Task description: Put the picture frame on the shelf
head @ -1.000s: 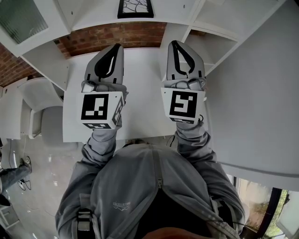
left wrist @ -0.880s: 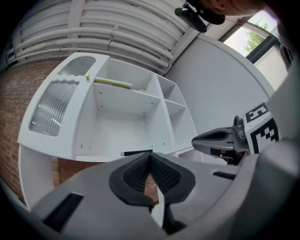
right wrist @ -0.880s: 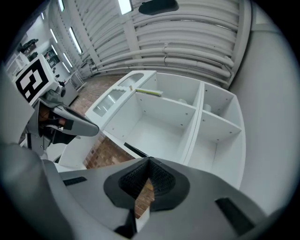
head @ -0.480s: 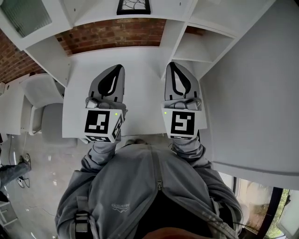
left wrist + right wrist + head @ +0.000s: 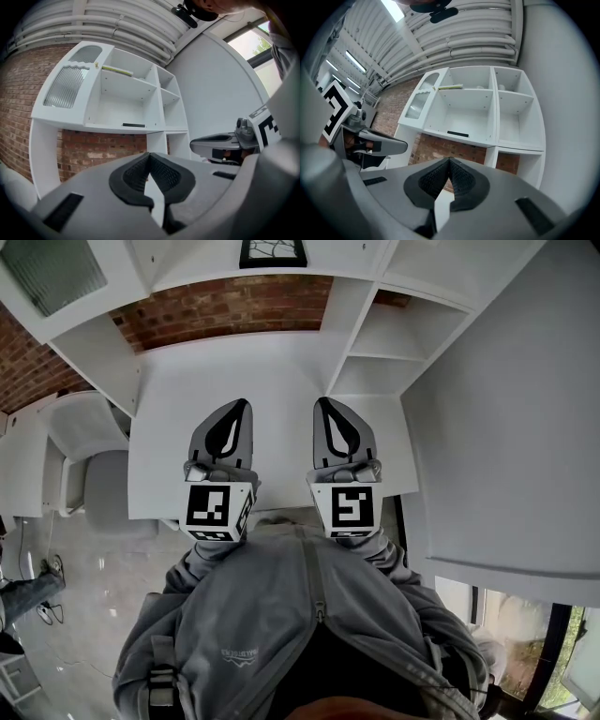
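Note:
The picture frame (image 5: 272,251), black-rimmed, lies flat on the white shelf (image 5: 187,273) above the desk, at the top edge of the head view. It shows as a dark strip on the shelf board in the left gripper view (image 5: 133,125) and the right gripper view (image 5: 458,134). My left gripper (image 5: 242,403) and right gripper (image 5: 323,401) hover side by side over the near part of the white desk (image 5: 272,362), far from the frame. Both are shut with nothing between the pads (image 5: 149,155) (image 5: 449,160).
A brick wall (image 5: 225,306) backs the desk under the shelf unit. Open white compartments (image 5: 375,338) stand at the right. A ribbed glass door (image 5: 65,86) closes the unit's left part. A white chair (image 5: 84,456) stands left of the desk. A white wall (image 5: 506,427) rises on the right.
Both grippers have drawn back from the shelf toward the person and lower, ending closer together. The frame has stayed on the shelf.

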Motion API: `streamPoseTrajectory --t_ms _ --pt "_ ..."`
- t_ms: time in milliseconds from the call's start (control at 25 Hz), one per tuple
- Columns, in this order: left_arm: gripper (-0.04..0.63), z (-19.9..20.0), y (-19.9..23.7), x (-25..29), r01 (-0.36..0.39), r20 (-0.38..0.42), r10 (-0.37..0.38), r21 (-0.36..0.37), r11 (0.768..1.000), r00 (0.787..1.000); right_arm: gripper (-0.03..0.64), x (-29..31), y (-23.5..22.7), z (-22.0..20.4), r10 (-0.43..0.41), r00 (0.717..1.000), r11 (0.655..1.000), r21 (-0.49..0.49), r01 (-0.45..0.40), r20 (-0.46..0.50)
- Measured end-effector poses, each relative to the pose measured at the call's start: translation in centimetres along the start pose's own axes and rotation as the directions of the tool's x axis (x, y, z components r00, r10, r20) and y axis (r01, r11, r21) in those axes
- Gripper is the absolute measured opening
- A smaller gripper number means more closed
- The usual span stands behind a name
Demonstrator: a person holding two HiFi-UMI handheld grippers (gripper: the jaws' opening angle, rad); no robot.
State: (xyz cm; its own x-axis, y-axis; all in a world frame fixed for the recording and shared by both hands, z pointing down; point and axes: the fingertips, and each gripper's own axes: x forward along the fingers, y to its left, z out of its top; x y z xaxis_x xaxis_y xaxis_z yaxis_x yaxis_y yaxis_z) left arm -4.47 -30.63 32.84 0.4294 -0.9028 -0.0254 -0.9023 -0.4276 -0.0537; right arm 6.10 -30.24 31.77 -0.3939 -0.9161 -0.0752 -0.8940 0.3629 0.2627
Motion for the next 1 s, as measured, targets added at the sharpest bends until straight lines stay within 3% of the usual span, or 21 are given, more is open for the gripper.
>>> streamPoseTrajectory --t_ms 280,1000 --pt "0.008 -1.0 -0.6 -0.8 0.033 0.002 -0.033 -0.026 0.999 0.999 0.026 -0.6 1.6 -1.4 0.009 1.0 1.0 0.03 -0.008 -0.02" --pt "0.008 -0.3 -1.9 -1.1 0.076 0.034 -0.075 -0.044 0.996 0.997 0.026 -1.4 1.7 0.8 0.009 0.999 1.0 0.026 -0.01 0.043"
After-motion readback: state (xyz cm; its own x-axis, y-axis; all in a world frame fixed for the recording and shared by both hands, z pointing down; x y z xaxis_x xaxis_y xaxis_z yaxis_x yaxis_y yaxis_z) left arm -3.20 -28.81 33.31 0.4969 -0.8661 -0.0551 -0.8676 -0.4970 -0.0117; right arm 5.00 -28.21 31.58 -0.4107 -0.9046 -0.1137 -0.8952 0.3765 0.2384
